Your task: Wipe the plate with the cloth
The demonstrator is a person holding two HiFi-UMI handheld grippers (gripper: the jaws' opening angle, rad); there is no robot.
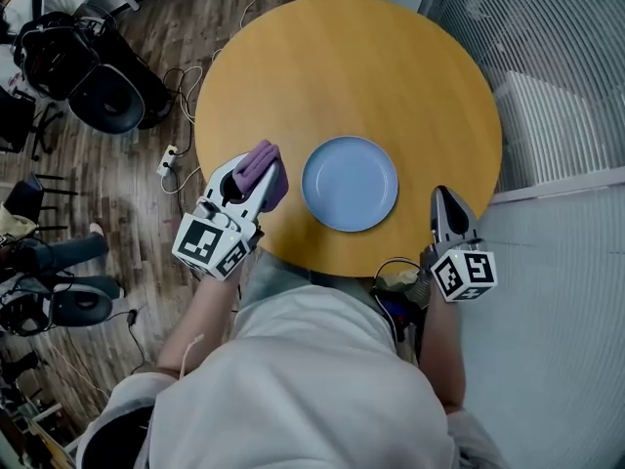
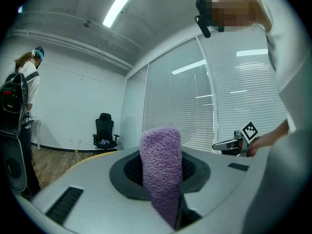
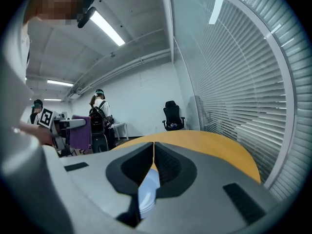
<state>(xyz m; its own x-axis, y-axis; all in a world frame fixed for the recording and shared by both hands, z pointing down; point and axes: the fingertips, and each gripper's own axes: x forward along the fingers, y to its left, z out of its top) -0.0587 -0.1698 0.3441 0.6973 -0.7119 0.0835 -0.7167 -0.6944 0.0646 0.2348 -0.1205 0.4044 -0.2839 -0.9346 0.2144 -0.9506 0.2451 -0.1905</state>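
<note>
A light blue plate [image 1: 350, 184] lies on the round wooden table [image 1: 352, 66], near its front edge. My left gripper [image 1: 250, 178] hovers just left of the plate, shut on a folded purple cloth [image 1: 266, 163]. In the left gripper view the cloth [image 2: 160, 172] stands up between the jaws of the left gripper [image 2: 163, 152]. My right gripper [image 1: 442, 195] sits right of the plate at the table's rim, apart from it. Its jaws meet tip to tip on the right gripper [image 3: 153, 147], with nothing held. A sliver of the plate [image 3: 147, 191] shows through the gap below them.
Cables and a power strip [image 1: 168, 159] lie on the wooden floor left of the table, by black office chairs [image 1: 103, 96]. Window blinds [image 1: 547, 57] run along the right. A person with a backpack [image 3: 100, 112] stands beyond the table, and a black chair [image 3: 172, 116] sits by the far wall.
</note>
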